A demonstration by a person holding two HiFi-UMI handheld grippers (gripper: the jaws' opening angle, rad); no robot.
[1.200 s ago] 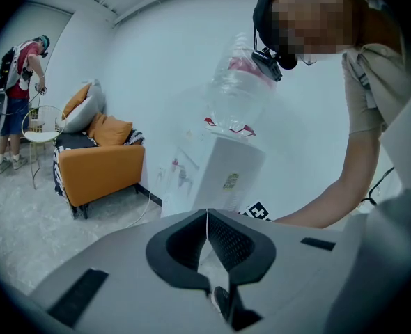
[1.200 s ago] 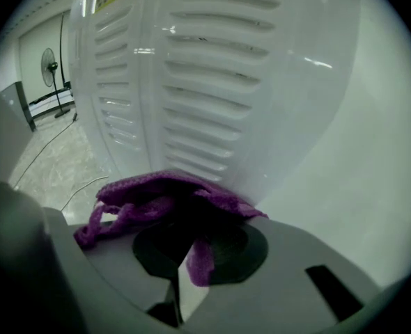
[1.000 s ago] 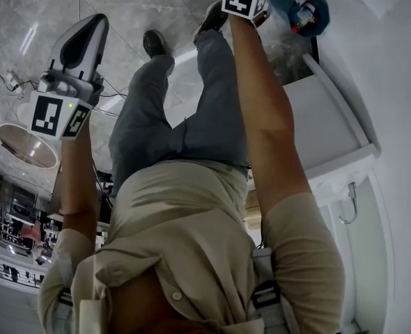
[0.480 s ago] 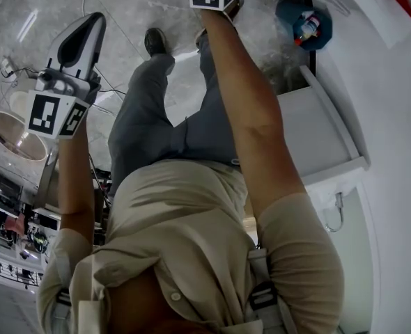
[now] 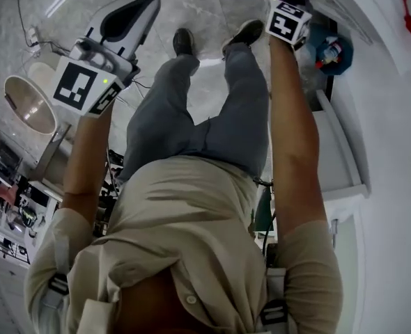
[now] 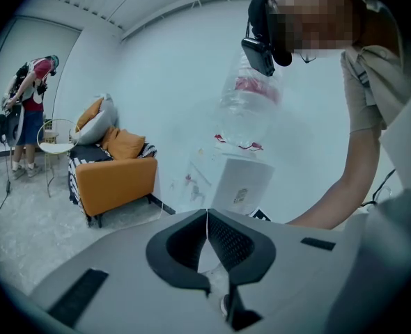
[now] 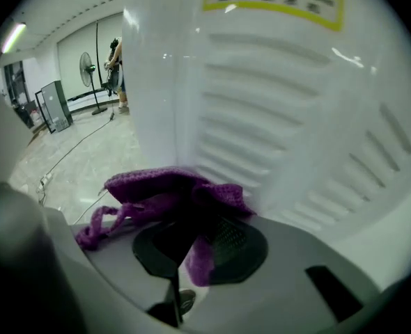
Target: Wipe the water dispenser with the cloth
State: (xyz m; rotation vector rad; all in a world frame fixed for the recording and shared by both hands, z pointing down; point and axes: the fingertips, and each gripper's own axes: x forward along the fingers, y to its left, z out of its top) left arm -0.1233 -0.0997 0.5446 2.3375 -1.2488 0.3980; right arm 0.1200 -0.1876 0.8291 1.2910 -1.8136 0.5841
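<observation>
Swung right since before, right tongs (image 7: pixel 194 227) pinch purple cloth (image 7: pixel 169 188) against water dispenser (image 7: pixel 275 96); left tongs (image 6: pixel 207 218) closed, empty.

Orange armchair (image 6: pixel 115 179) with cushions (image 6: pixel 122 143), round side table (image 6: pixel 57 147) just beside it; standing fan (image 7: pixel 87 65)

My right gripper (image 7: pixel 195 221), clamped on the purple knitted cloth (image 7: pixel 171 190), has the white ribbed plastic wall of the water dispenser (image 7: pixel 282 117) blocking everything ahead and to the right. Only the side over the grey marble floor (image 7: pixel 73 165) at my left is free. My left gripper (image 6: pixel 207 214), jaws together, faces clear air. An orange armchair (image 6: pixel 115 179) stands well off to its left, and a bare forearm (image 6: pixel 345 186) crosses at the right.
</observation>
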